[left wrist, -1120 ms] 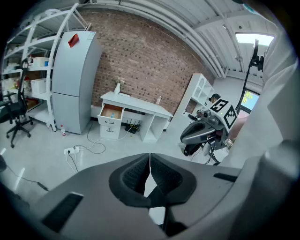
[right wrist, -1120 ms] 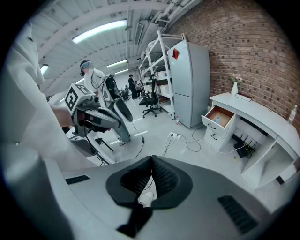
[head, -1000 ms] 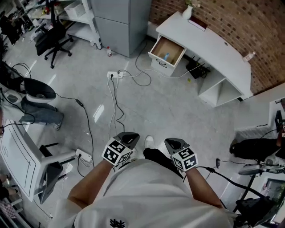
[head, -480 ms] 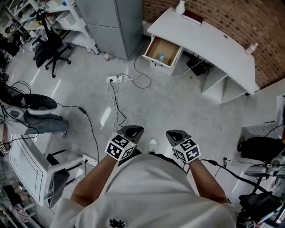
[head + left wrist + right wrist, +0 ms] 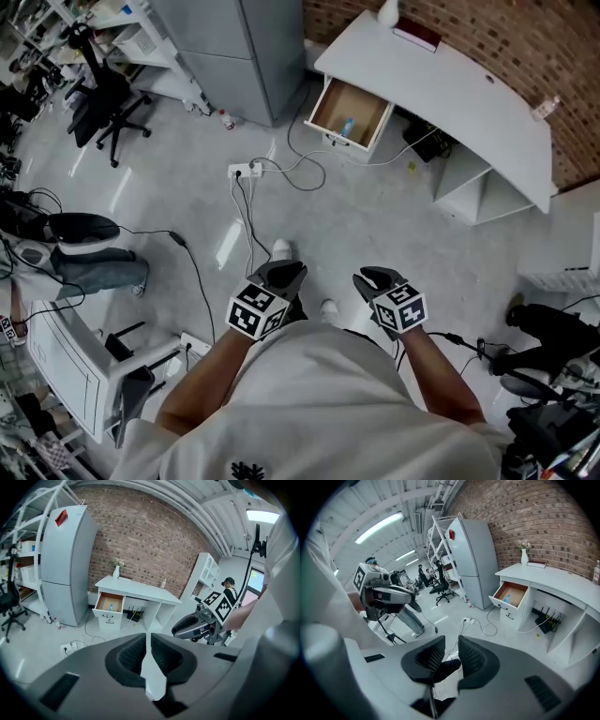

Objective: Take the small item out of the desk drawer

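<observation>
Far ahead, the white desk point(image 5: 450, 84) has its drawer point(image 5: 350, 114) pulled open, and a small blue item point(image 5: 346, 127) lies inside on the wooden bottom. Both grippers are held close to the person's body, well short of the desk. My left gripper point(image 5: 281, 277) has its pads together with nothing between them. The jaws of my right gripper point(image 5: 375, 279) are opening, with a clear gap and nothing in it. The left gripper view also shows the drawer point(image 5: 108, 603) and the item point(image 5: 110, 606). So does the right gripper view, with the drawer point(image 5: 511, 594) and item point(image 5: 506, 599).
A grey fridge point(image 5: 253, 47) stands left of the desk. A power strip with cables point(image 5: 246, 170) lies on the floor between me and the drawer. An office chair point(image 5: 103, 89) is far left. A vase point(image 5: 388, 11), a book point(image 5: 418, 35) and a bottle point(image 5: 544, 108) sit on the desk.
The person has walked forward; a shoe now shows ahead of the left gripper. Both grippers keep their place in front of the body.
</observation>
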A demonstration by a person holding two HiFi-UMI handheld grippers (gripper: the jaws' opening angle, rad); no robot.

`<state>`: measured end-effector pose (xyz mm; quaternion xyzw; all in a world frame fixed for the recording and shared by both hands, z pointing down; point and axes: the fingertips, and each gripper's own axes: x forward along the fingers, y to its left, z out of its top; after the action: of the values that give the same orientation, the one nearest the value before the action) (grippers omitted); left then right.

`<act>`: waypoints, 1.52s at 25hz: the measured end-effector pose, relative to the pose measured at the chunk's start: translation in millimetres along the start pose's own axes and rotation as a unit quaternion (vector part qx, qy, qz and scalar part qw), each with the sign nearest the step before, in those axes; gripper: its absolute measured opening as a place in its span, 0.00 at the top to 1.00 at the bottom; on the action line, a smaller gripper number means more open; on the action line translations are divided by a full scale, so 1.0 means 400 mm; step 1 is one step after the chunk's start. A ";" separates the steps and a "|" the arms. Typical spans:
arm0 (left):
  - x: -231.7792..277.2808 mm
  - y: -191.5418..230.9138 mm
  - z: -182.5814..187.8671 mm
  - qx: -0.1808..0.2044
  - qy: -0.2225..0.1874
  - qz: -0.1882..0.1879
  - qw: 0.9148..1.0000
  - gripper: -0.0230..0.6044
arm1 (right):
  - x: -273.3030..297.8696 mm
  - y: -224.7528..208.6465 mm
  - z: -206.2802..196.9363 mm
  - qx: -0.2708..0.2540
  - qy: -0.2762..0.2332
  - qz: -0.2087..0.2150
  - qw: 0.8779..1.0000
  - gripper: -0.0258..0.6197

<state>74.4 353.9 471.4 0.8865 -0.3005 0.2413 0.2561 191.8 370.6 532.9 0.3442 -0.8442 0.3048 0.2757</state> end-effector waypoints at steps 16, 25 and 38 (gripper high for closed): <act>0.106 0.664 0.332 0.053 0.017 -0.094 0.994 0.92 | 0.485 -0.270 0.457 0.068 0.025 -0.108 0.992 0.72; 0.182 0.845 0.413 0.038 0.040 -0.102 0.993 0.92 | 0.624 -0.500 0.605 0.133 0.004 -0.156 0.979 0.70; 0.463 1.081 0.673 0.008 0.070 -0.029 0.997 0.92 | 0.893 -1.059 0.777 0.233 0.016 -0.166 0.958 0.66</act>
<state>-5.5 -180.6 510.1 0.8778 -0.2541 0.2974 0.2764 211.5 -240.6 705.9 0.5293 -0.6761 0.4485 0.2481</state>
